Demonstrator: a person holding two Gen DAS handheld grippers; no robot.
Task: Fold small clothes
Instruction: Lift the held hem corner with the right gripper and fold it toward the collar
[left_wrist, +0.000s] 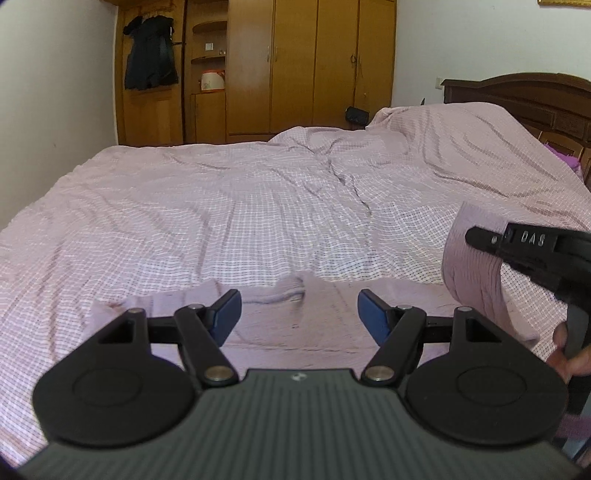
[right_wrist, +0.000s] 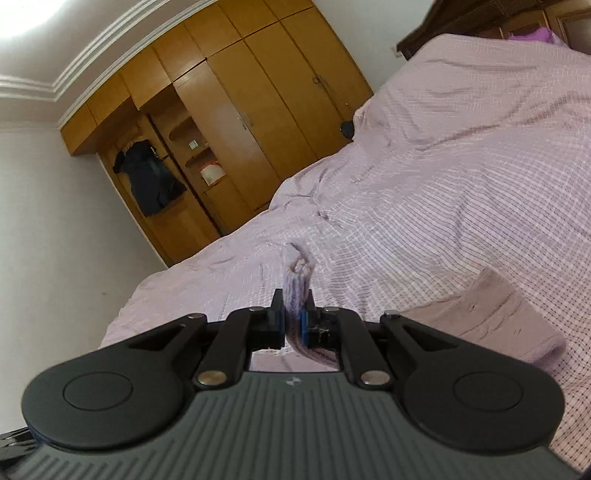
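Observation:
A small pale lilac garment (left_wrist: 295, 317) lies spread on the checked bed cover just ahead of my left gripper (left_wrist: 299, 314). That gripper is open above the cloth, its blue pads (left_wrist: 229, 312) apart with nothing between them. At the right edge of the left wrist view, my right gripper (left_wrist: 476, 236) lifts one side of the garment (left_wrist: 469, 269) off the bed. In the right wrist view, the right gripper (right_wrist: 293, 314) is shut on a bunched fold of the lilac garment (right_wrist: 297, 280). The rest of the cloth (right_wrist: 491, 317) trails down onto the bed at the right.
The wide bed (left_wrist: 221, 206) with a lilac checked cover fills the scene, humped over pillows at the far right by a dark wooden headboard (left_wrist: 517, 96). A wooden wardrobe (left_wrist: 295, 62) with a dark garment hanging on it (left_wrist: 149, 55) stands behind. A hand (left_wrist: 569, 350) shows at the right.

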